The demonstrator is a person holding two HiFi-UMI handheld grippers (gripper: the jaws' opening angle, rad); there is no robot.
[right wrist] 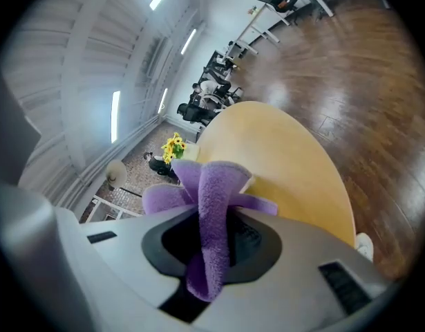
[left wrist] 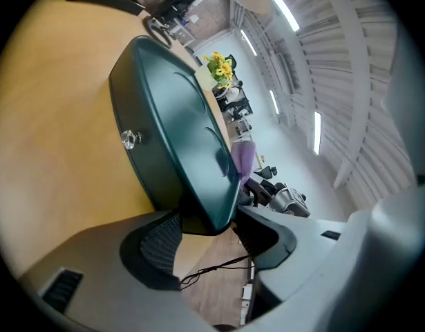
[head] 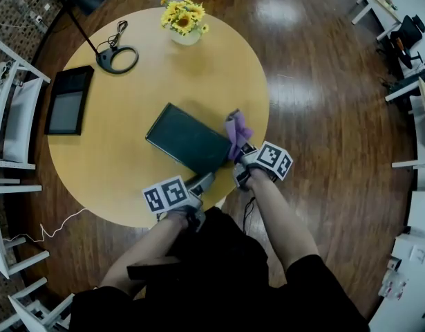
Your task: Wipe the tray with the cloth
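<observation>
The tray — dark green — lies on the round yellow table near its front edge. The left gripper clamps its near corner; the right gripper pinches the cloth (purple, bunched upward) just beside the tray's right end.

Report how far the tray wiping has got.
Done: the purple cloth is pinched in the right gripper, and the left gripper grips the dark tray by its near corner. In hand: the cloth hangs at the tray's right edge, seemingly not yet on it. Left: the wiping itself; no stroke shows.
</observation>
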